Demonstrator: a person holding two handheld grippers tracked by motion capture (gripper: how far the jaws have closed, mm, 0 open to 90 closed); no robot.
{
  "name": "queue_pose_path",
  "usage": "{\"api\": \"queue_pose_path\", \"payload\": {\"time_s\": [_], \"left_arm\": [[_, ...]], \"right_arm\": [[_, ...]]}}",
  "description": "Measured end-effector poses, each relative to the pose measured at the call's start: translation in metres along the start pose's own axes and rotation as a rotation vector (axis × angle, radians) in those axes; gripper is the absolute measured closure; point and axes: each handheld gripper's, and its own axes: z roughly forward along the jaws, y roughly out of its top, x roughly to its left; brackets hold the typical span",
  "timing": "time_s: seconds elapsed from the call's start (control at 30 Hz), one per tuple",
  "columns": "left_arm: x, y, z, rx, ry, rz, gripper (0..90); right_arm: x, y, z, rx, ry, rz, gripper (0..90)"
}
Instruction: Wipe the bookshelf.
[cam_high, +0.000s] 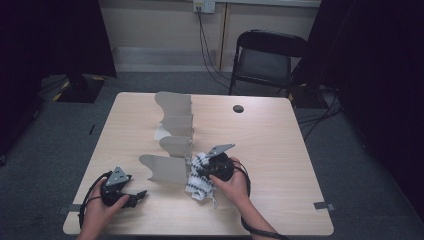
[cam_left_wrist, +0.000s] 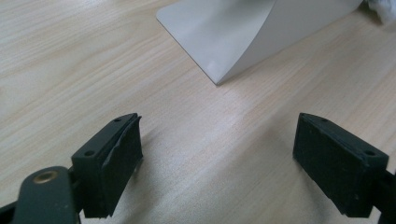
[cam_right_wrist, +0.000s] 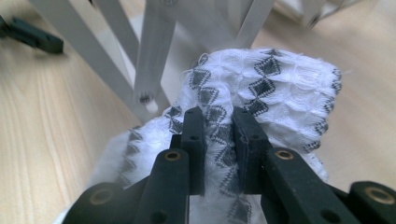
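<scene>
A white cloth with black diamond patterns (cam_high: 200, 182) (cam_right_wrist: 261, 88) lies bunched on the wooden table (cam_high: 260, 150) beside a grey rack of curved panels (cam_high: 172, 137). My right gripper (cam_high: 202, 172) (cam_right_wrist: 218, 135) is shut on a fold of this cloth, right at the foot of the rack's thin bars (cam_right_wrist: 154, 51). My left gripper (cam_high: 137, 196) (cam_left_wrist: 217, 158) rests low over the table near the front left, open, with bare wood between its pads. The nearest rack panel (cam_left_wrist: 243, 32) stands just ahead of it.
A black folding chair (cam_high: 267, 57) stands behind the table's far edge, with cables on the floor around it. A round cable hole (cam_high: 238, 108) sits near the table's far side. Grey tape marks (cam_high: 324, 205) stick to the front corners.
</scene>
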Motion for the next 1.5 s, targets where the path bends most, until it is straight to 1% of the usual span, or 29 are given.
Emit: {"api": "queue_pose_path", "payload": {"time_s": [0.13, 0.3, 0.43, 0.5, 0.6, 0.67, 0.73, 0.87, 1.0, 1.17, 1.3, 1.5], "left_arm": [[0.000, 0.000, 0.000, 0.001, 0.001, 0.000, 14.9], [0.000, 0.000, 0.000, 0.000, 0.000, 0.001, 14.9], [0.000, 0.000, 0.000, 0.000, 0.000, 0.001, 14.9], [0.000, 0.000, 0.000, 0.001, 0.001, 0.000, 14.9], [0.000, 0.000, 0.000, 0.000, 0.000, 0.000, 14.9], [0.000, 0.000, 0.000, 0.000, 0.000, 0.000, 14.9], [0.000, 0.000, 0.000, 0.000, 0.001, 0.001, 14.9], [0.000, 0.000, 0.000, 0.000, 0.000, 0.001, 14.9], [0.000, 0.000, 0.000, 0.000, 0.000, 0.001, 14.9], [0.000, 0.000, 0.000, 0.000, 0.001, 0.001, 14.8], [0.000, 0.000, 0.000, 0.001, 0.001, 0.001, 14.8], [0.000, 0.000, 0.000, 0.001, 0.001, 0.001, 14.8]], "right_arm": [[-0.002, 0.017, -0.016, -0.043, 0.012, -0.010, 76.5], [-0.003, 0.038, -0.039, -0.105, 0.003, -0.024, 76.5], [-0.003, 0.054, -0.057, -0.145, -0.006, -0.048, 76.5], [-0.003, 0.060, -0.064, -0.162, -0.002, -0.051, 76.4], [-0.002, 0.065, -0.067, -0.175, -0.001, -0.062, 76.4], [-0.002, 0.065, -0.064, -0.166, -0.004, -0.066, 76.4], [-0.003, 0.063, -0.057, -0.138, -0.013, -0.071, 76.4], [-0.008, 0.051, -0.041, -0.099, -0.011, -0.053, 76.4], [-0.011, 0.039, -0.024, -0.071, 0.003, -0.029, 76.3], [-0.013, 0.025, -0.005, -0.026, 0.009, -0.027, 76.3], [-0.015, 0.015, 0.005, -0.014, 0.013, -0.008, 76.0], [-0.018, 0.004, 0.018, 0.014, 0.013, -0.007, 75.5]]}}
